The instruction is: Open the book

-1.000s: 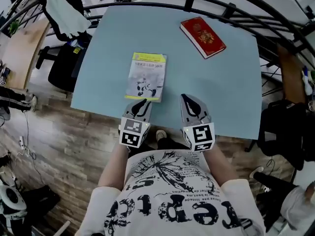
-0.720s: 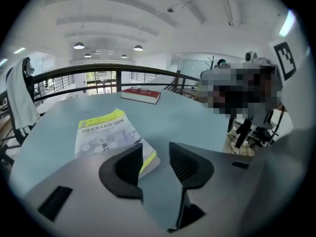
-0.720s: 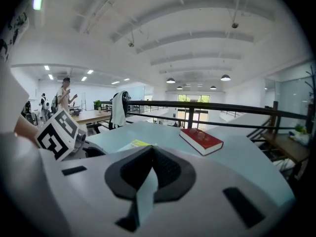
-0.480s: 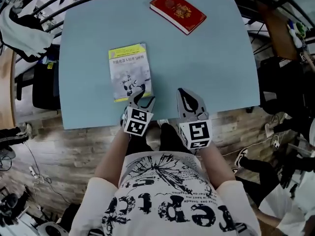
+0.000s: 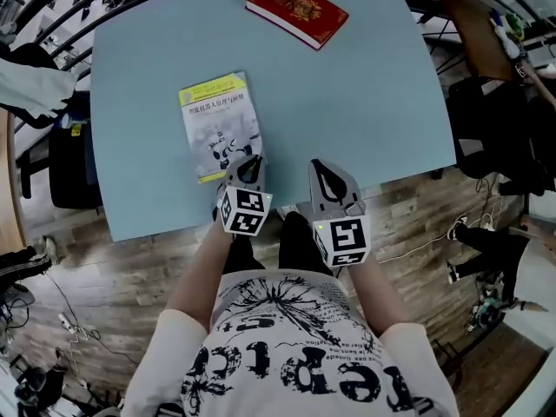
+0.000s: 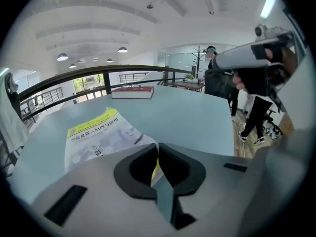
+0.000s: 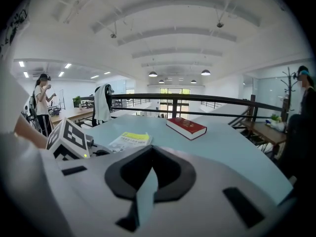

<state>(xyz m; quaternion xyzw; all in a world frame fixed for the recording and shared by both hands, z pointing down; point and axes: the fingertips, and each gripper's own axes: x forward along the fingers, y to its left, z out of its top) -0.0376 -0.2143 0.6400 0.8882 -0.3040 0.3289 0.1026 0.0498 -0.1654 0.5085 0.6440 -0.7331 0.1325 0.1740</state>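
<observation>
The yellow-and-white book (image 5: 217,124) is lying flat and closed on the pale blue table (image 5: 373,94), toward the table's near left part, with its long side leaning slightly toward 11 o'clock. Its cover is showing a yellow band with dark print across the far end, a pale grey-white field below with a small dark-and-white figure on it, and a thin yellow strip along the near edge. The left gripper (image 5: 248,165) is sitting over the book's near right corner. In the left gripper view its fingers are pressing together at the tips (image 6: 157,146), a sliver of the book's yellow edge is showing through the gap behind them, and the cover (image 6: 101,135) is spreading out at 11 o'clock; whether the tips are touching the cover cannot be told. The right gripper (image 5: 323,172) is hanging at 3 o'clock of the left one, near the table's front edge and apart from the book. Its fingers (image 7: 152,148) are also closing tip to tip with nothing between them. A closed red book (image 5: 295,9) is lying at the table's far edge, at 1 o'clock from the yellow-and-white book and well apart from it.
</observation>
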